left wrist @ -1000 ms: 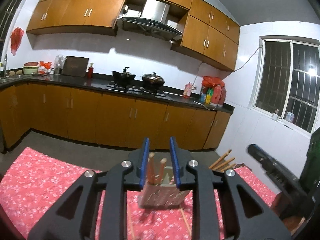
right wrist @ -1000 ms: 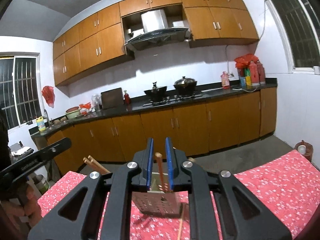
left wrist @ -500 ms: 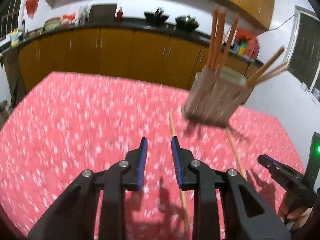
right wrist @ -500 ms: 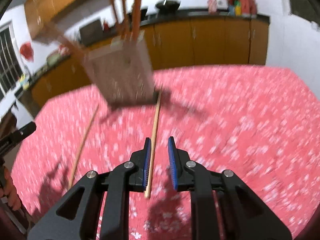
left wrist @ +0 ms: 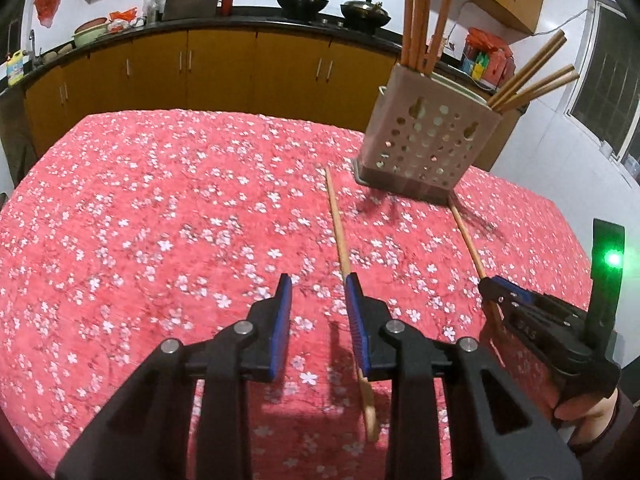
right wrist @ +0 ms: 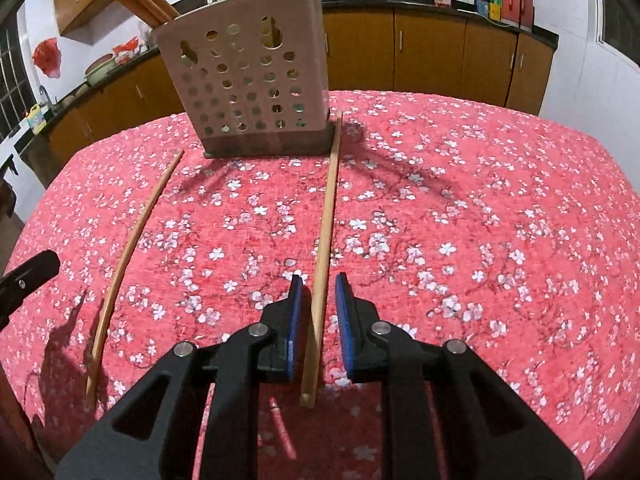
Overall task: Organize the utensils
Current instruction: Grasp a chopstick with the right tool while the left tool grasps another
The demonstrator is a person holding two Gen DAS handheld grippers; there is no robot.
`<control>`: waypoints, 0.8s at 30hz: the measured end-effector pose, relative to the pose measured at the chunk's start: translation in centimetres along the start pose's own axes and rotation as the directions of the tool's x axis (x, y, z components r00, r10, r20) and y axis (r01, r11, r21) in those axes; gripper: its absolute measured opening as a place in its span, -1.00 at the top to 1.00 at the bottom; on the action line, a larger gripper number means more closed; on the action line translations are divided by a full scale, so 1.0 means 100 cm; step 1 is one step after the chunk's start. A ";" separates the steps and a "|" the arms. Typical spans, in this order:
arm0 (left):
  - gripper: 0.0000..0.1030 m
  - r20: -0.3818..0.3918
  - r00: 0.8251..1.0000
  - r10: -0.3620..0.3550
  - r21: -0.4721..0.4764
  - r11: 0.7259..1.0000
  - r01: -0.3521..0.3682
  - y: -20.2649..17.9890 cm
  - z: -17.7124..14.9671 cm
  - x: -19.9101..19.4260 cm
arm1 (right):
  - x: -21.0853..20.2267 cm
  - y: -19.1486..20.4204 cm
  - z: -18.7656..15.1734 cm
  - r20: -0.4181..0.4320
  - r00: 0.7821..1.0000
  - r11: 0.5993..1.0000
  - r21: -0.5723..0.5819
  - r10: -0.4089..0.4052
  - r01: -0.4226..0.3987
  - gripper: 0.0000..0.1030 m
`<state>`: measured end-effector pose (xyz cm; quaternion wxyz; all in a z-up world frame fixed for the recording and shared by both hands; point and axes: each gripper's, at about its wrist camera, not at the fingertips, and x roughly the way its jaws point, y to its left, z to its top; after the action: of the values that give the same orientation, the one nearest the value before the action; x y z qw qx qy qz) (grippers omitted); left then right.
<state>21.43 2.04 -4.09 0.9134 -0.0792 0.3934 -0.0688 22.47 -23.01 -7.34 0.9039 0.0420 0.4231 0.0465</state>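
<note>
A beige perforated utensil holder (left wrist: 428, 148) (right wrist: 248, 92) stands on the red floral tablecloth with several wooden chopsticks in it. Two loose chopsticks lie on the cloth. My left gripper (left wrist: 320, 292) is open; one chopstick (left wrist: 340, 232) lies under its right finger. My right gripper (right wrist: 318, 292) is open with the other chopstick (right wrist: 328, 208) lying between its fingers, untouched by the pads. The right gripper also shows in the left wrist view (left wrist: 504, 296) over that chopstick (left wrist: 468, 236). The first chopstick shows at the left in the right wrist view (right wrist: 132, 240).
The table with its cloth (left wrist: 140, 220) fills the foreground. Behind it stand wooden kitchen cabinets (left wrist: 200, 68) and a dark counter with pots (left wrist: 364, 10), bottles and bags. A white wall and window are at the right.
Both grippers have tilted down from facing the holder and lowered toward the cloth. The left gripper has opened wider. The right gripper now straddles a chopstick.
</note>
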 end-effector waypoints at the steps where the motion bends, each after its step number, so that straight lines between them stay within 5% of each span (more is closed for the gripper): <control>1: 0.44 -0.004 1.000 -0.002 0.000 1.000 0.002 -0.001 0.000 0.002 | 0.000 -0.001 0.000 0.002 1.000 1.000 0.003 -0.006 0.006 0.85; 13: 0.44 -0.056 0.998 -0.031 0.014 0.999 0.032 -0.011 -0.010 0.017 | -0.008 -0.067 0.001 0.004 0.986 0.963 0.215 -0.165 0.160 0.86; 24: 0.47 -0.103 0.994 0.037 0.075 0.997 -0.029 -0.029 -0.023 0.036 | -0.017 -0.077 -0.008 0.009 0.988 0.967 0.208 -0.153 0.148 0.85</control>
<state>22.00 -1.67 -7.66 0.8949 -0.0356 0.4390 -0.0721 21.15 -30.82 -7.48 0.9009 0.1041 0.4161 -0.0670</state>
